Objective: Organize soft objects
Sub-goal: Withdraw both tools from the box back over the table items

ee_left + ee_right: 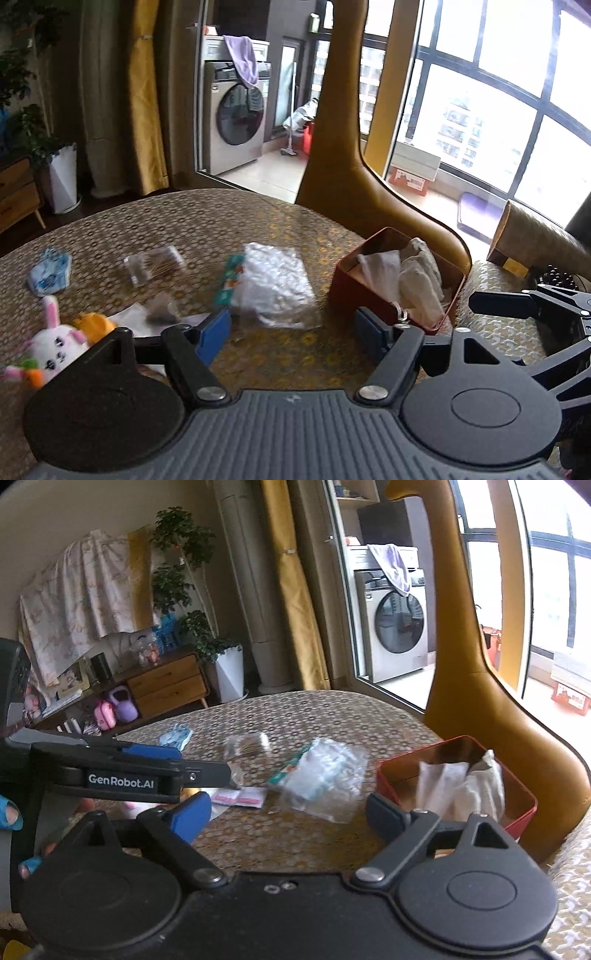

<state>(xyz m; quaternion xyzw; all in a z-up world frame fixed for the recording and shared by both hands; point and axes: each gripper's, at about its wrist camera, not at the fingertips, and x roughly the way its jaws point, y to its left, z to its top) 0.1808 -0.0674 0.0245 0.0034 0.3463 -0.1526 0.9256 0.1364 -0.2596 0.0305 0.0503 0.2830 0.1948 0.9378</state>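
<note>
A red box (pixel 351 291) stands at the table's right edge with white cloths (pixel 417 280) stuffed inside. Left of it lie a clear plastic bag of wipes (pixel 273 284), a cotton swab packet (pixel 155 264) and a blue-white packet (pixel 50 275). A white plush bunny (pixel 55 343) lies at the near left. My left gripper (pixel 291 332) hovers open over the cloth in front of the bag, holding nothing. My right gripper (pixel 286 814) is open too, empty, its right finger close to the red box (pixel 406 760). The left gripper (pixel 199 762) reaches in from the left beside it.
The round table (pixel 184 221) has a patterned cloth. A tan chair back (pixel 340 166) rises behind the box. Pink-white sachets (pixel 240 797) and an orange item (pixel 94 323) lie near the front. A hand with blue nails (pixel 11 812) holds the left tool.
</note>
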